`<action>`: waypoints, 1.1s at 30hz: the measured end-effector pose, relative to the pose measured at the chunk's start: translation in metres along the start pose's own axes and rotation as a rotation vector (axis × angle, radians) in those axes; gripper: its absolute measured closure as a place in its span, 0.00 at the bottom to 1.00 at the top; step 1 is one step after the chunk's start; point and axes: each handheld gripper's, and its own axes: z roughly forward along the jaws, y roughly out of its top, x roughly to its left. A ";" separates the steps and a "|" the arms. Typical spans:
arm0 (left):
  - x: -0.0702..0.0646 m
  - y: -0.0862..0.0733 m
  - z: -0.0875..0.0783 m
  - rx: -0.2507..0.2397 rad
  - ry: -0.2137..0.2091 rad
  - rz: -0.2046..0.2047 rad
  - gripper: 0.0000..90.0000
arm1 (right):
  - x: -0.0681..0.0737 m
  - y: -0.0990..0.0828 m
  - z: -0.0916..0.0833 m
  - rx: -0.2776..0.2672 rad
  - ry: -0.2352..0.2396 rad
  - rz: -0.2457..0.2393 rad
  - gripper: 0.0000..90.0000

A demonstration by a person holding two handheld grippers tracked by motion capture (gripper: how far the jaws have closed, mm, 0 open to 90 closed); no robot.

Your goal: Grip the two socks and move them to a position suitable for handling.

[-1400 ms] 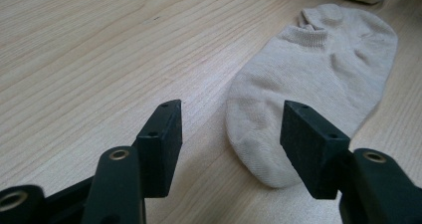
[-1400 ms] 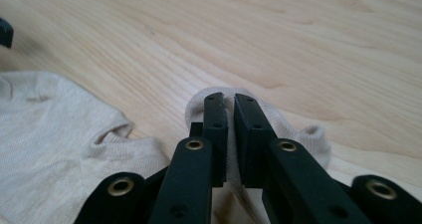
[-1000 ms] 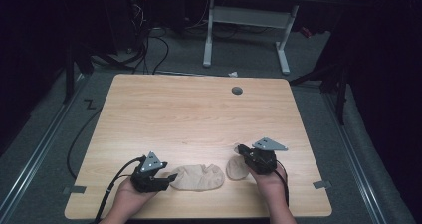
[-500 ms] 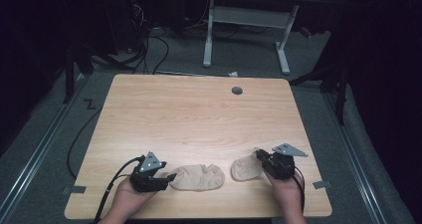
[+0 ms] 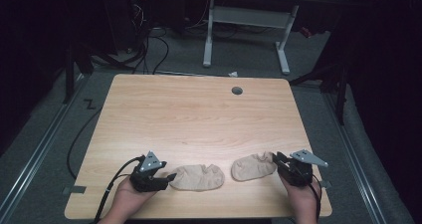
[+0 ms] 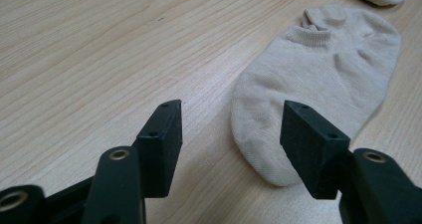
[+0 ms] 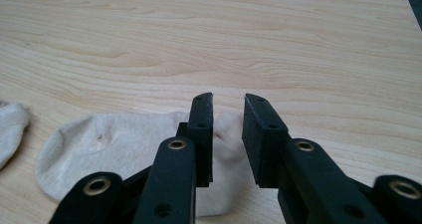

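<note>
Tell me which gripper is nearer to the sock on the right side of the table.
Right. The right gripper sits at the right sock's cuff end, jaws having just been opening; the left gripper sits beyond the left sock.

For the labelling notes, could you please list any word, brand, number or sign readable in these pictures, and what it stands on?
None: no print or label shows on the left sock, the right sock, the table, the left gripper or the right gripper.
</note>
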 end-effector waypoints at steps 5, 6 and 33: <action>-0.001 0.000 0.000 0.002 0.001 0.004 0.47 | 0.005 -0.003 0.010 0.082 0.050 -0.056 0.91; 0.000 0.000 0.000 0.004 0.002 0.004 0.47 | 0.010 -0.007 0.017 0.137 0.088 -0.080 0.93; 0.000 0.001 -0.001 -0.009 0.017 0.007 0.48 | 0.090 0.018 0.099 0.230 0.193 -0.257 1.00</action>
